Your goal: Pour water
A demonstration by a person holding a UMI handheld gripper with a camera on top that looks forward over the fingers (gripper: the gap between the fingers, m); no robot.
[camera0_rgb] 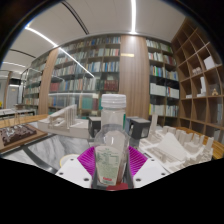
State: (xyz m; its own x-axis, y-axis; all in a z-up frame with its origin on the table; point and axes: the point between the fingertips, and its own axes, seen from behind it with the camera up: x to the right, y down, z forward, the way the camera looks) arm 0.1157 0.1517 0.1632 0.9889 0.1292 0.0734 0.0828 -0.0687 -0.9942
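Btwn fingers: bottle (112,140), gripper (112,160) clamped.

Tall bookshelves (100,65) line the far wall — wooden cubby shelving (200,75) stands at the right — with long ceiling light strips (132,15) overhead.

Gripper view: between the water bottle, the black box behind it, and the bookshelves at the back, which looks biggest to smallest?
1. bookshelves, spanning the back wall.
2. water bottle, held between the gripper fingers; nearness to the camera enlarges it.
3. black box, partly hidden.
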